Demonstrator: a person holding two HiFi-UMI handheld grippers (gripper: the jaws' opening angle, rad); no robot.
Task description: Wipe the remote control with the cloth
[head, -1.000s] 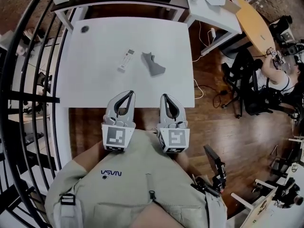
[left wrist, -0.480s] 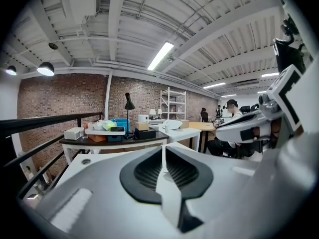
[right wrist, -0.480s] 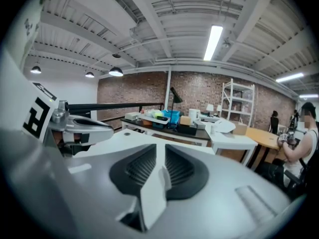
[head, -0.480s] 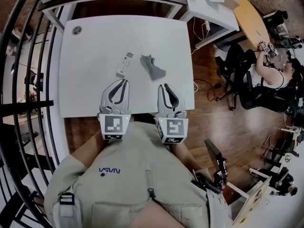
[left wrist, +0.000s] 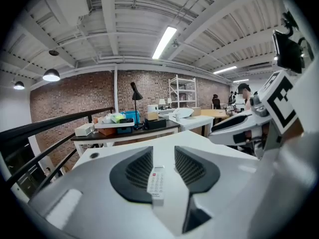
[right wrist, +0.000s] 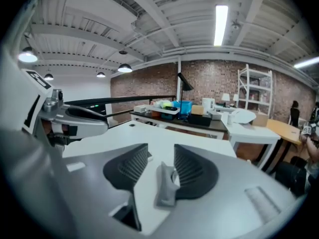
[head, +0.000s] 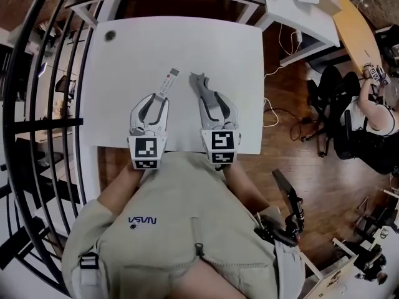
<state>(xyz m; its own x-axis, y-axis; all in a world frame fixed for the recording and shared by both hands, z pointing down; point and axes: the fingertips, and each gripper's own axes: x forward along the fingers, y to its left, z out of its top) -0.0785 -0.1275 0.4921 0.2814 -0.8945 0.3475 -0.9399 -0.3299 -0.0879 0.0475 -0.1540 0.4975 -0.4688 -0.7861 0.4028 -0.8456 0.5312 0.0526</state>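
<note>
On the white table (head: 124, 61) a white remote control (head: 167, 81) lies lengthwise, and a crumpled grey cloth (head: 198, 82) lies just right of it. My left gripper (head: 156, 102) hangs over the near part of the table, its tips just short of the remote. In the left gripper view the remote (left wrist: 156, 182) shows between the opening jaws of the left gripper (left wrist: 163, 156), untouched. My right gripper (head: 212, 99) reaches the cloth's near end. In the right gripper view the cloth (right wrist: 166, 183) lies between the opening jaws of the right gripper (right wrist: 160, 152); the pads do not press on it.
A dark round spot (head: 110, 36) marks the table's far left corner. Black railings (head: 37, 123) run along the left. Behind the table stands a desk with boxes and a lamp (left wrist: 134, 126). A person (head: 371, 114) sits at the far right on the wooden floor.
Both grippers have moved forward from the table's near edge out over it, toward the remote and the cloth. Their jaws, shut before, now stand apart.
</note>
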